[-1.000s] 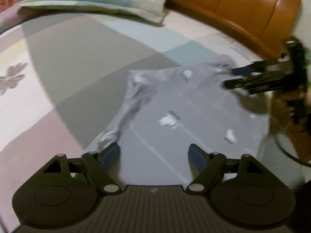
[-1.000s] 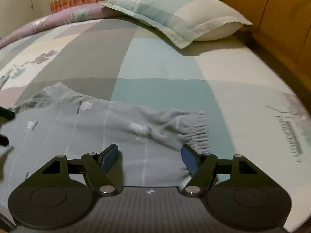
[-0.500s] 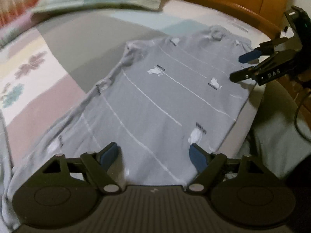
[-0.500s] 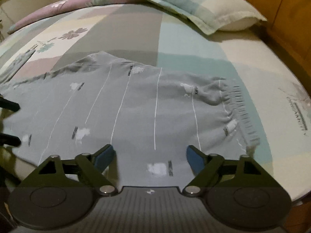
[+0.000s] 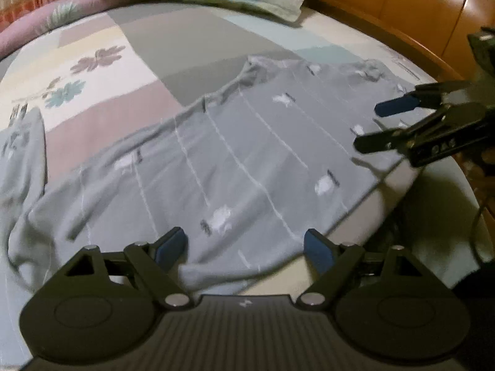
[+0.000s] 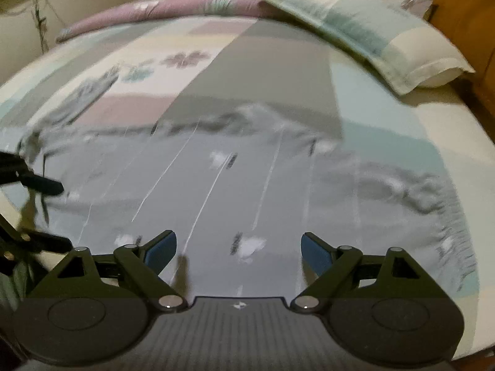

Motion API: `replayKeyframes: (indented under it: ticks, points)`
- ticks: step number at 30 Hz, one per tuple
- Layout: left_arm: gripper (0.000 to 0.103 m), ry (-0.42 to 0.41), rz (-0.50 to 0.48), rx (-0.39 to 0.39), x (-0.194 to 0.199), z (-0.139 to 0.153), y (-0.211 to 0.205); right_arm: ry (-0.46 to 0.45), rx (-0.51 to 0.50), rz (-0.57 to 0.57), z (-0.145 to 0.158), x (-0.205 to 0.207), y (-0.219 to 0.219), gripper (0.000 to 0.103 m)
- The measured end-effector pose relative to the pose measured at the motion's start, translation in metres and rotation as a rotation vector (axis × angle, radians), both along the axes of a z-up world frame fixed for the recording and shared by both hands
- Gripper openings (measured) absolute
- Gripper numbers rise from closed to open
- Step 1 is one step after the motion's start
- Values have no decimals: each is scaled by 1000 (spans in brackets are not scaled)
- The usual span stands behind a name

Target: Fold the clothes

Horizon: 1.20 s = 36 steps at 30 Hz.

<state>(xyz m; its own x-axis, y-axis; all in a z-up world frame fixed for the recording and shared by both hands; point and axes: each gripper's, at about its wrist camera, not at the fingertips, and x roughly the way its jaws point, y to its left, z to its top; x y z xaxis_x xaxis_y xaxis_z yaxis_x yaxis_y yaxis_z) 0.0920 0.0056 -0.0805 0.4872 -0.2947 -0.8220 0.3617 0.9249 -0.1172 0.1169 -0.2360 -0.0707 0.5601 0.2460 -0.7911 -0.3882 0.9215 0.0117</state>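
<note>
On the patchwork bed (image 5: 148,43) the grey garment (image 5: 247,160) lies spread flat at the near edge, both the left tool (image 5: 246,245) and right tool (image 6: 238,245) spread and empty, so next comes pinching an edge to fold.

Grey garment (image 5: 253,157), thin white stripes, small white motifs, spread flat on bed, gathered elastic end rightward.

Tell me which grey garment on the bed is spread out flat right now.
The striped grey pants under both hand-held grippers, elastic waistband at the right; the other grey garment lies bunched at the left edge, beside the flower print.
</note>
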Motion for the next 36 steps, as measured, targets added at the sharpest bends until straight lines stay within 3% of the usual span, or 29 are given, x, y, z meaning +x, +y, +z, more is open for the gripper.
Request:
replayKeyframes:
  ticks: [4, 9, 14, 18, 21, 24, 32, 36]
  points:
    - [84, 17, 31, -12, -3, 15, 17, 35, -7, -21, -11, -5, 0, 94]
    - [84, -50, 90, -11, 6, 44, 46, 41, 22, -37, -11, -8, -3, 96]
    - [84, -83, 184, 70, 40, 54, 72, 40, 19, -32, -14, -6, -1, 100]
    - [83, -88, 218, 89, 67, 55, 84, 37, 20, -18, -15, -4, -3, 101]
    - [73, -81, 236, 105, 93, 51, 90, 39, 31, -17, -15, -2, -5, 101]
    - [50, -59, 275, 141, 119, 43, 97, 40, 45, -21, -14, 0, -6, 101]
    - [49, -4, 361, 247, 177, 20, 112, 39, 75, -36, -13, 6, -15, 101]
    - [41, 58, 416, 263, 200, 4, 125, 36, 79, -43, -13, 8, -16, 101]
